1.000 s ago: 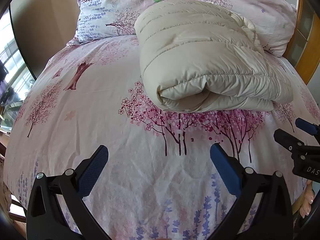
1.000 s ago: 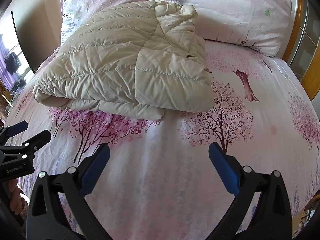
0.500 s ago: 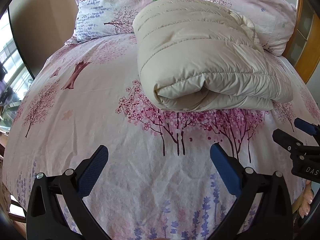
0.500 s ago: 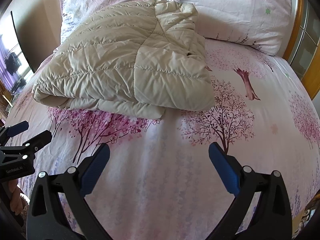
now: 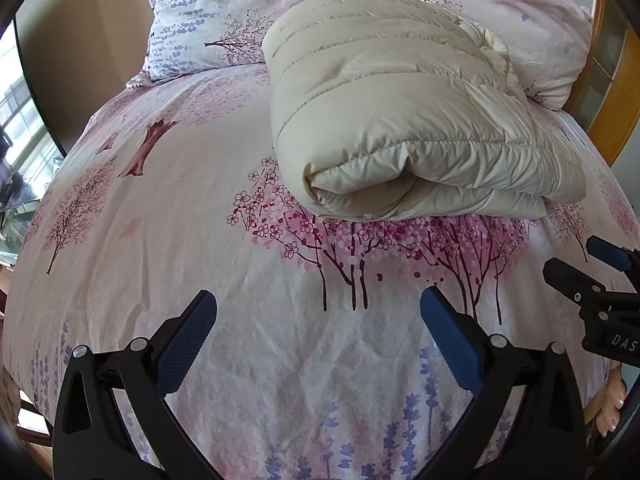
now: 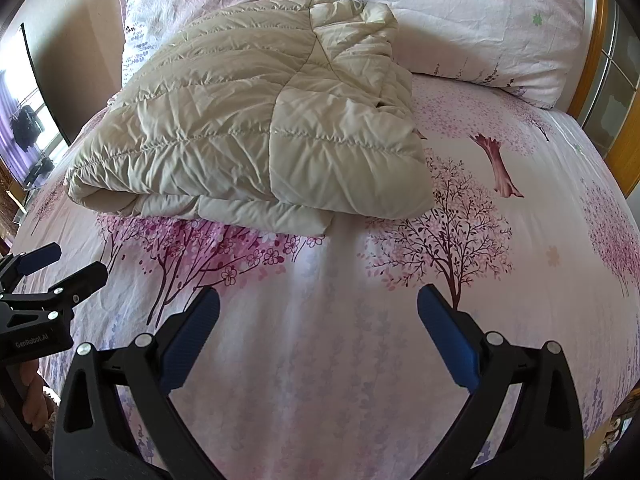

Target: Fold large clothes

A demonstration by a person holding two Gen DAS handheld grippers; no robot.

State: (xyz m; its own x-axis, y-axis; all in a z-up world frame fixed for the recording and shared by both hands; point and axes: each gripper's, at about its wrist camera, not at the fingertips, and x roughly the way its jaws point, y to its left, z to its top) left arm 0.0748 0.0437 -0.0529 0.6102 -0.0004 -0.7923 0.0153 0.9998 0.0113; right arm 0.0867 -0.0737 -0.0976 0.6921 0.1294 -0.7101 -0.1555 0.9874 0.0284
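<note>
Nearest, left gripper (image 5: pixel 318 320) spread wide, blue-padded fingers (image 5: pixel 188 340) apart and holding nothing, hovering over bare bedsheet. Same for right gripper (image 6: pixel 318 316): fingers (image 6: pixel 446 338) parted, nothing clamped, just right of its partner (each visible at the other view's edge). Between tongs and garment, an open band of pink tree-printed cotton bedsheet (image 5: pixel 200 248), wrinkled but unobstructed; more free sheet to the left of the bundle and to its right (image 6: pixel 540 200). Farther, cream quilted puffer jacket (image 5: pixel 400 120) folded into a thick bundle on the sheet, rolled edge facing near, far end against two floral pillows (image 6: pixel 460 20) at the wooden headboard (image 6: pixel 596 52). Against half a second ago, jacket unmoved; left view drifted slightly, grippers as widely spread as before.
</note>
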